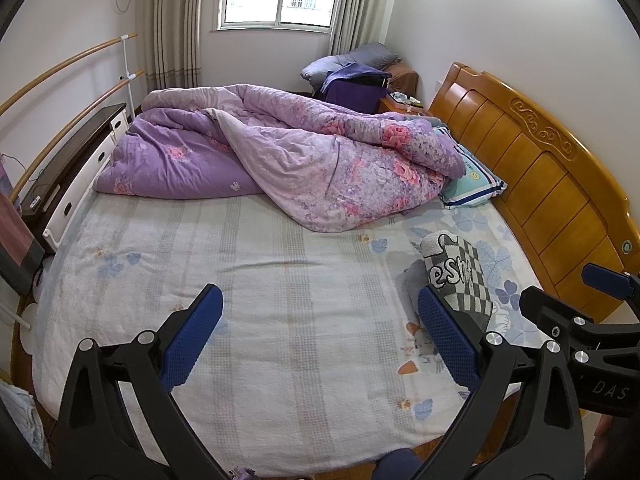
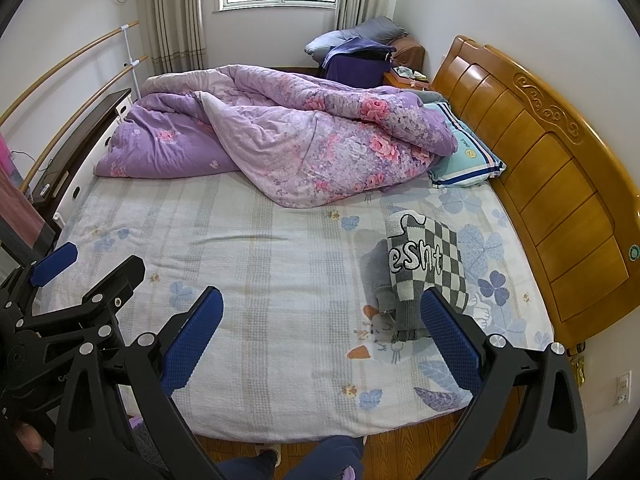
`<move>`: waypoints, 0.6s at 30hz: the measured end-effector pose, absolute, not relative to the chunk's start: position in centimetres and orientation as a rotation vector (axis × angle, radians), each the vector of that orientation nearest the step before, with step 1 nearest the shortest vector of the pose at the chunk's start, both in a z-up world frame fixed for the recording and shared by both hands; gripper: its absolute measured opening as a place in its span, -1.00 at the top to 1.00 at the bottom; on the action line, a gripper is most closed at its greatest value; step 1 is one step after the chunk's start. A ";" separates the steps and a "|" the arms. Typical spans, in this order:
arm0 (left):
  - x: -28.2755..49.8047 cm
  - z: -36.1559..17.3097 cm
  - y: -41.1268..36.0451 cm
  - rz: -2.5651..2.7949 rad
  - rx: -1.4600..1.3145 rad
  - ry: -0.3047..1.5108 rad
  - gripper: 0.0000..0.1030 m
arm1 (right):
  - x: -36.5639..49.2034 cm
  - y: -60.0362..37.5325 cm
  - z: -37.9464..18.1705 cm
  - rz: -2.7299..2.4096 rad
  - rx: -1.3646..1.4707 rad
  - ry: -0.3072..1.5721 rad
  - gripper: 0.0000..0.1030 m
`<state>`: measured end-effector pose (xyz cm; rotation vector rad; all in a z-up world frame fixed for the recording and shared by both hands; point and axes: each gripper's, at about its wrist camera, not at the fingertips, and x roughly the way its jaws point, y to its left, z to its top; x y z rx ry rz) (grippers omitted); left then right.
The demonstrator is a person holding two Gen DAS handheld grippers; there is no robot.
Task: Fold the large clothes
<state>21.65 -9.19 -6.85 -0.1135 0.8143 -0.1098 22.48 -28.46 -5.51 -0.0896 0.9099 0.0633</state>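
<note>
A folded grey and white checkered sweater [image 1: 460, 276] with black lettering lies on the bed sheet [image 1: 260, 280] near the headboard side; it also shows in the right wrist view [image 2: 424, 268]. My left gripper [image 1: 320, 344] is open and empty, held above the near edge of the bed, left of the sweater. My right gripper [image 2: 320, 344] is open and empty, also above the near edge, with its right finger [image 2: 452, 344] just in front of the sweater. Each gripper shows at the edge of the other's view.
A crumpled purple floral quilt [image 1: 288, 148] lies across the far half of the bed. A striped pillow [image 1: 472, 180] rests against the wooden headboard [image 1: 540, 168]. A dark-topped cabinet [image 1: 76, 168] with white drawers stands at the left. My legs show below by the wooden floor [image 2: 400, 452].
</note>
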 end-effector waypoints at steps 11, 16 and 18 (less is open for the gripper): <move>21.8 -6.7 -9.2 -0.111 -0.116 0.815 -0.90 | 22.6 -28.6 -5.4 0.065 -0.092 0.915 -0.85; 21.8 -6.6 -9.1 -0.112 -0.116 0.814 -0.90 | 22.7 -28.6 -5.4 0.067 -0.093 0.916 -0.85; 21.9 -6.6 -9.1 -0.114 -0.115 0.819 -0.90 | 22.8 -28.6 -5.4 0.068 -0.095 0.917 -0.85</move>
